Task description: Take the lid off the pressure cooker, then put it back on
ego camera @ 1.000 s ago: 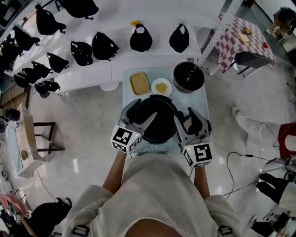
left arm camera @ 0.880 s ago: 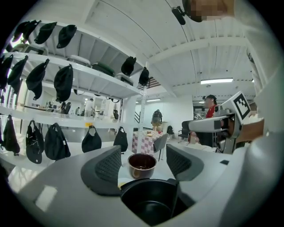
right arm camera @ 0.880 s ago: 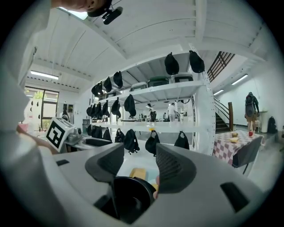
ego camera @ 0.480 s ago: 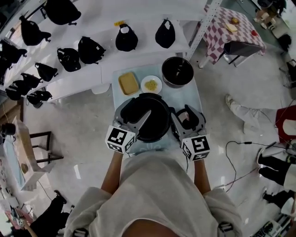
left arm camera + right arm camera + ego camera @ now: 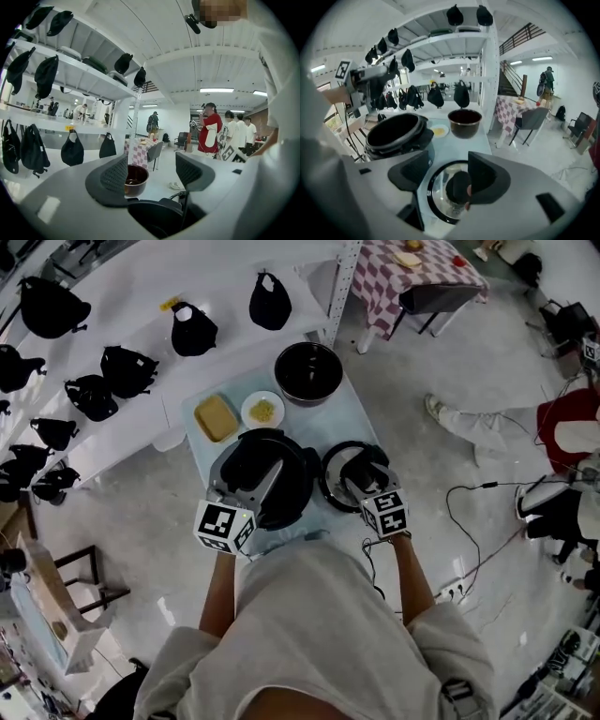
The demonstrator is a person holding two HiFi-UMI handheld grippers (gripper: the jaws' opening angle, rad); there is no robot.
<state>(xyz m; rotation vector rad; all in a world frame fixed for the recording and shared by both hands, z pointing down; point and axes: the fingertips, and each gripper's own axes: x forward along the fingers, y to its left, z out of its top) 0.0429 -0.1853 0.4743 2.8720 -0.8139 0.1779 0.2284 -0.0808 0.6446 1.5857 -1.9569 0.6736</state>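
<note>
Lid off and lying beside the pot; we judge the refit comes next.
Our left claw (image 5: 154, 171) hangs released and empty over the open pressure cooker (image 5: 251, 457). At the cooker's three o'clock, the lid (image 5: 330, 476) lies on the surface (image 5: 330, 420). Our right claw (image 5: 445, 171) straddles its knob (image 5: 458, 186), jaws apart and not gripping. Next, we think: clench on the knob, lift, carry toward nine o'clock.

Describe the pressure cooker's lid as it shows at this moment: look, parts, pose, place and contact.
The lid is round, with a clear glass pane in a dark rim and a black knob at its centre. It is off the pressure cooker, lying flat and knob up on the pale blue table just to the cooker's right. The right gripper hangs over it, jaws apart either side of the knob; whether a jaw touches the knob cannot be told.
</note>
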